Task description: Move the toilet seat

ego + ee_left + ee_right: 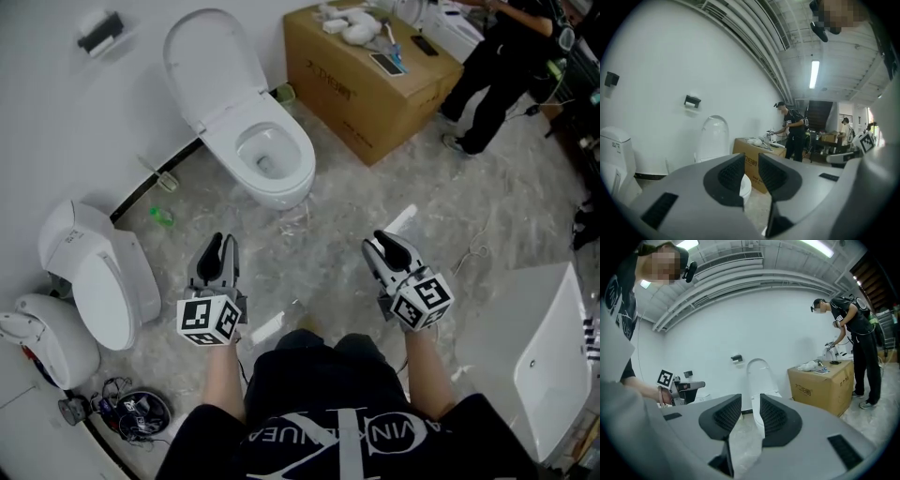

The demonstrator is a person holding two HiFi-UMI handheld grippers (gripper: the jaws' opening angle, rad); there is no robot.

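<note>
Trouble may start at the left edge of the floor, where 2 loose white toilet units [94, 281] lie beside a tangle of cables [131, 412]; we judge that a careless step forward could catch them. The toilet seat [208, 66] stands raised against the wall at the far edge of the floor, above the open bowl [272, 159] and well apart from both tools. We think a shallow or 1-sided grip on its smooth rim could slip and let it drop hard onto the bowl. Translucent scraps [291, 220] on the floor in front of the bowl could make footing poor. Further right, the cardboard box [370, 84] stands near the bowl and could crowd the right arm's reach, and a person [497, 66] works just behind it.

We hold the left gripper [221, 246] low in front of us, pointing forward toward the toilet, jaws apart with nothing between them. The right gripper [384, 244] mirrors it, angled slightly inward, jaws likewise parted and empty. Both forearms reach forward from our sides.
</note>
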